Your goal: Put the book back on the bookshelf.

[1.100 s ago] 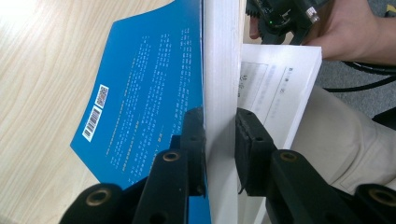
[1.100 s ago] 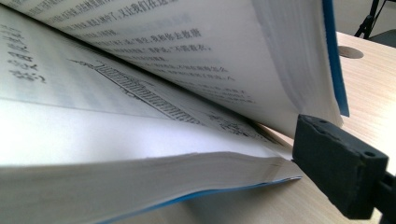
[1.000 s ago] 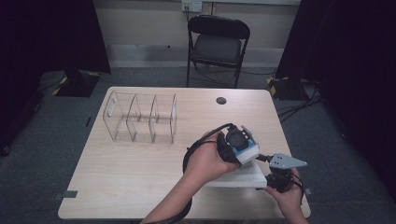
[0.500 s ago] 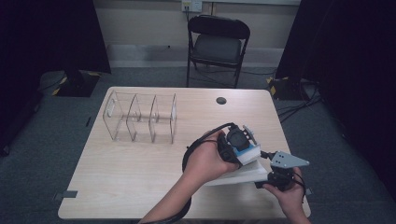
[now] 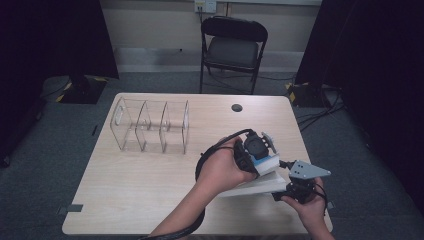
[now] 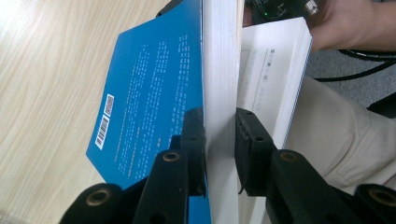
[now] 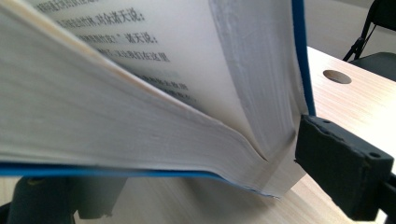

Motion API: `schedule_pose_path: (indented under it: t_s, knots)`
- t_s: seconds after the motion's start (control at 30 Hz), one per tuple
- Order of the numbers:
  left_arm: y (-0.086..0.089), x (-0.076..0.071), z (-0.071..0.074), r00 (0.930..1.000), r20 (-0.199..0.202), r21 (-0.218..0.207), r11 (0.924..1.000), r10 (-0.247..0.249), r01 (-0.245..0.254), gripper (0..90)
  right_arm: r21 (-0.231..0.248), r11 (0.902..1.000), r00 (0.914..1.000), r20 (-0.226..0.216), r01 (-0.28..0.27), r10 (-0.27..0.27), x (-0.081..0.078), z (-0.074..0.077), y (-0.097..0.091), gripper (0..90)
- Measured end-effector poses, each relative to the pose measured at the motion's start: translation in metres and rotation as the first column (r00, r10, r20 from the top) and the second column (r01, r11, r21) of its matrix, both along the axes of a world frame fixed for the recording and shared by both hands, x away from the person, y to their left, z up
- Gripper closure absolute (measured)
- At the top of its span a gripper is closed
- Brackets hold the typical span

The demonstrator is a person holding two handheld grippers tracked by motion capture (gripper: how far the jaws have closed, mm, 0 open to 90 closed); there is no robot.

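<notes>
Pinching a thick block of pages of the blue-covered paperback book, the left gripper has both black pads pressed against the white page edges. That book lies open at the near right corner of the pale wooden table. Right gripper: jaws straddling the book's spine end; whether they press it cannot be told.
</notes>
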State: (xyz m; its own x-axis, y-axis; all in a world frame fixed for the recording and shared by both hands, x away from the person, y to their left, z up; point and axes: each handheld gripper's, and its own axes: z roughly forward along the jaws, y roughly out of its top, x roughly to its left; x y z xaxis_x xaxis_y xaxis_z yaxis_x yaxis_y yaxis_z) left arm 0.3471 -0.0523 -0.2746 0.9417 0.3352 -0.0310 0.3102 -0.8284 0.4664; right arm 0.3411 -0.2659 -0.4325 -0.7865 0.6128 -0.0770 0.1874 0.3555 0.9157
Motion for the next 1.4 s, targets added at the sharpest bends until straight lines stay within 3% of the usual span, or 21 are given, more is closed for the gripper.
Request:
schedule_pose_path:
  t_s: [0.2, 0.5, 0.7, 0.9, 1.0, 1.03, 1.2, 1.3, 1.33, 1.4]
  knots:
    - [-0.001, 0.001, -0.001, 0.9998, -0.009, -0.018, 0.9997, -0.016, 0.015, 74.5, -0.002, 1.0, 0.9999, 0.007, 0.008, -0.008, 0.001, 0.0, -0.001, 13.2]
    - [-0.005, 0.0, -0.002, 0.9995, 0.002, 0.002, 0.9995, -0.032, 0.032, 74.5, -0.002, 0.9999, 0.9999, 0.011, 0.013, -0.013, -0.001, -0.002, -0.002, 13.2]
    - [-0.006, -0.003, -0.003, 1.0, -0.006, -0.006, 1.0, -0.005, 0.005, 75.0, 0.003, 1.0, 0.9999, 0.013, 0.009, -0.009, -0.001, -0.002, -0.002, 13.0]
    - [-0.003, 0.0, -0.001, 0.9992, -0.006, 0.003, 0.9992, -0.04, 0.04, 75.2, 0.009, 0.9999, 0.9999, 0.011, -0.009, 0.008, -0.002, -0.003, -0.005, 13.2]
    - [-0.003, 0.0, 0.0, 0.9997, -0.014, -0.006, 0.9998, -0.018, 0.018, 75.3, -0.008, 0.9999, 0.9997, 0.018, -0.014, 0.014, -0.001, -0.001, -0.007, 13.2]
    - [-0.003, 0.001, 0.001, 0.9993, 0.003, 0.006, 0.9993, -0.037, 0.037, 75.3, -0.011, 0.9999, 0.9998, 0.014, -0.012, 0.012, -0.002, 0.0, -0.008, 13.2]
    - [-0.003, 0.001, 0.002, 0.9995, 0.002, 0.01, 0.9995, -0.031, 0.031, 75.4, -0.037, 0.9987, 0.9985, 0.042, -0.034, 0.036, 0.001, 0.003, -0.008, 13.2]
    - [-0.002, 0.0, 0.004, 0.9997, -0.012, 0.003, 0.9998, -0.022, 0.022, 75.4, -0.027, 0.9988, 0.9975, 0.056, -0.042, 0.043, 0.001, 0.004, -0.007, 13.2]
    - [-0.002, 0.001, 0.006, 0.9989, 0.003, 0.011, 0.9989, -0.046, 0.046, 75.4, -0.025, 0.9987, 0.9974, 0.055, -0.045, 0.046, 0.0, 0.004, -0.007, 13.2]
    - [-0.001, 0.001, 0.008, 0.9995, -0.009, 0.007, 0.9995, -0.029, 0.029, 75.4, -0.024, 0.9981, 0.9962, 0.064, -0.057, 0.059, 0.0, 0.006, -0.006, 13.2]
